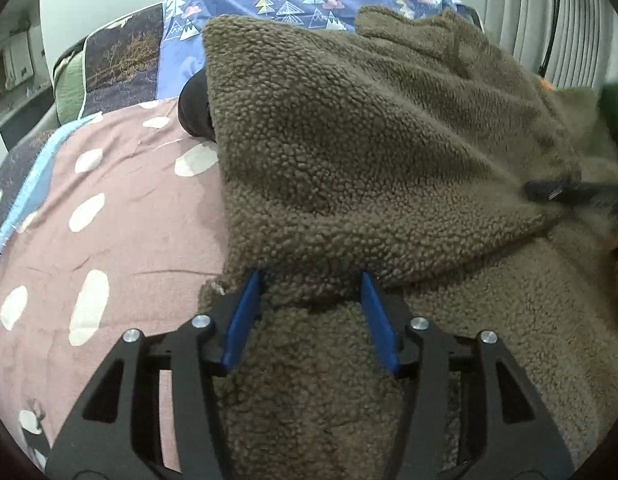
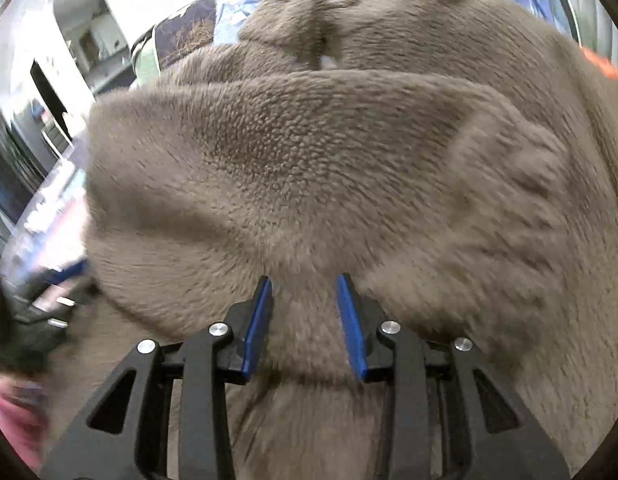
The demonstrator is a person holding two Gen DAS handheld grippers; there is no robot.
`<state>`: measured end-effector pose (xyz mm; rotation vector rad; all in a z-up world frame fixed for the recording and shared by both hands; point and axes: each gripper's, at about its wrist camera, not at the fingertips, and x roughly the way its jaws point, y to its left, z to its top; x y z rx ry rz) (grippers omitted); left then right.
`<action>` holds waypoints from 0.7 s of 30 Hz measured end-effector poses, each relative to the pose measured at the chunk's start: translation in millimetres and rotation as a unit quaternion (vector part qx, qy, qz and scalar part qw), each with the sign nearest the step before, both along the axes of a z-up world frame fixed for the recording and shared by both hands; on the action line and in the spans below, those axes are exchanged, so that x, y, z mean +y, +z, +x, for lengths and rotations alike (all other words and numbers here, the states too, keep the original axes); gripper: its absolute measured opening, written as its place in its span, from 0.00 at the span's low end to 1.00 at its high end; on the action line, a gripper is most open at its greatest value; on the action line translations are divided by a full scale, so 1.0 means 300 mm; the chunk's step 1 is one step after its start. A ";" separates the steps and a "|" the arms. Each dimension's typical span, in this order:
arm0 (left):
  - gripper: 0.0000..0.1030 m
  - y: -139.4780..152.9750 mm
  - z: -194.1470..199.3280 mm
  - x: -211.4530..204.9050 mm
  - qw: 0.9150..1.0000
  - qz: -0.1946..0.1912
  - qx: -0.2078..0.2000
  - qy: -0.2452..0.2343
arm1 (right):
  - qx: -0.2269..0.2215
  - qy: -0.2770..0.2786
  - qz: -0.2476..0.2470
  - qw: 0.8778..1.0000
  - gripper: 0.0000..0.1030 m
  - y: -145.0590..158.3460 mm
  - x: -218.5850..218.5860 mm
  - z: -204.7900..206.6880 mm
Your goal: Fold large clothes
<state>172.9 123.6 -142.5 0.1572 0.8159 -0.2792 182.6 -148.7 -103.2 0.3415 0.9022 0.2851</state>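
The brown fleece garment [image 1: 369,152] lies spread on the bed [image 1: 121,208], over its pink spotted cover, with 1 flap already laid over the lower layer. The flap's free edge runs slantwise from just ahead of the left gripper [image 1: 311,284] out toward the right side of the left wrist view.

That gripper's jaws stand apart. The fleece edge lies between and just ahead of the tips, and the pads press on nothing.

In the blurred right wrist view, the right gripper [image 2: 305,284] has a narrow band of fleece [image 2: 309,184] between its jaws. Whether they pinch it I cannot tell.

The flap lies forward of both grippers. Judging by that, any next fold runs away from the jaws toward the patterned pillows [image 1: 293,0].
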 end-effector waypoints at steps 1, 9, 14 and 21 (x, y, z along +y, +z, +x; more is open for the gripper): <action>0.53 0.003 -0.002 -0.006 1.000 0.009 0.000 0.001 | -0.012 -0.008 0.017 1.000 0.35 0.024 -0.042 -0.023; 0.57 0.250 -0.089 -0.086 0.998 -0.050 -0.038 -0.013 | -0.112 -0.293 0.053 0.948 0.60 0.229 -0.937 -0.364; 0.65 0.298 -0.061 -0.287 0.996 -0.044 -0.056 -0.053 | -0.117 -0.474 0.180 0.854 0.75 0.122 -1.393 -0.591; 0.68 0.034 0.089 -0.529 0.997 -0.032 0.042 -0.051 | -0.094 -0.510 0.226 0.825 0.80 0.002 -1.580 -0.593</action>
